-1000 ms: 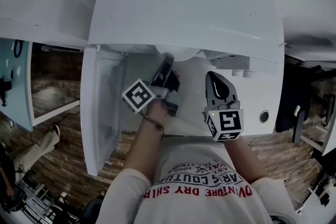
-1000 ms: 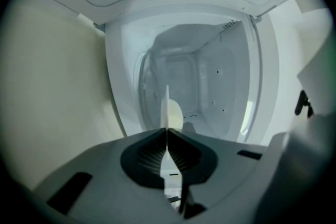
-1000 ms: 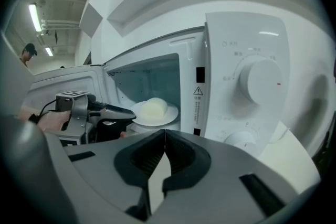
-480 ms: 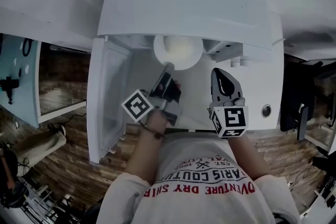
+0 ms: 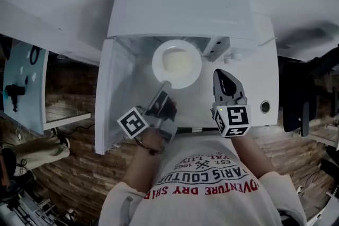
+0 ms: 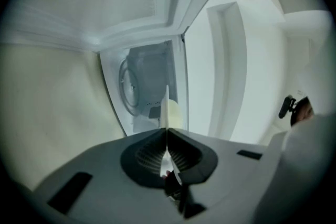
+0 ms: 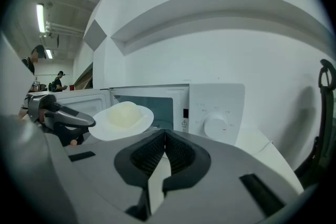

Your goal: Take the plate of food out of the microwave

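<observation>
A white plate (image 5: 177, 64) with a pale mound of food (image 5: 178, 63) hangs just in front of the open microwave (image 5: 185, 2). My left gripper (image 5: 165, 83) is shut on the plate's near rim. In the left gripper view the plate (image 6: 167, 105) shows edge-on between the closed jaws of the left gripper (image 6: 167, 132), with the food (image 6: 173, 113) beside it. My right gripper (image 5: 220, 74) hovers to the right of the plate, shut and empty. From the right gripper (image 7: 164, 134) I see the plate (image 7: 137, 119) held up at the left before the microwave's opening.
The microwave's door (image 5: 112, 98) stands swung open at the left. Its cavity with the glass turntable (image 6: 127, 86) lies behind the plate. The control panel with a knob (image 7: 216, 126) is at the right. The white counter (image 5: 265, 71) reaches to the right. People stand far off.
The left gripper has drawn back toward me with the plate, which has come out from under the microwave's top into full view. The right gripper has barely moved.
</observation>
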The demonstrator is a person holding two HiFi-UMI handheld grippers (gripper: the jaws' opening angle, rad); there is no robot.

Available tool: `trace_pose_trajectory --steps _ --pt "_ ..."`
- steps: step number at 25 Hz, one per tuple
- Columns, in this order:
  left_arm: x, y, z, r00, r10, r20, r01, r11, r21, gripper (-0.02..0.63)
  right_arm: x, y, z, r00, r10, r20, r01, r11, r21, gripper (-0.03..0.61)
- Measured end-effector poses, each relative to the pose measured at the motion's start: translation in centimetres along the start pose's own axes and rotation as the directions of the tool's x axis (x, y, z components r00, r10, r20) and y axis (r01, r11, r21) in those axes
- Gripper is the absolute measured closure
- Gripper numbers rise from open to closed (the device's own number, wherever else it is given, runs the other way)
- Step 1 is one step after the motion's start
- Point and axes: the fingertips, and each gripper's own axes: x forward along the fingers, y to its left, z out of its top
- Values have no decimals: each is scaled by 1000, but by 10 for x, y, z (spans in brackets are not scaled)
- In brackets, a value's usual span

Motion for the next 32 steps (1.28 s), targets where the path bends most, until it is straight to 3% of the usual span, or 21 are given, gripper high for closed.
trace_pose_trajectory --steps 12,18,32 --pt "-31 -60 6 995 -95 12 95 995 40 600 -23 38 55 993 39 115 -38 999 -8 566" --pt "-35 -67 15 994 -111 9 110 993 43 600 -28 41 72 985 4 175 0 1000 -23 566" --pt "-25 -53 14 998 -66 1 66 998 -18 600 -8 43 58 994 45 103 -43 999 -21 566"
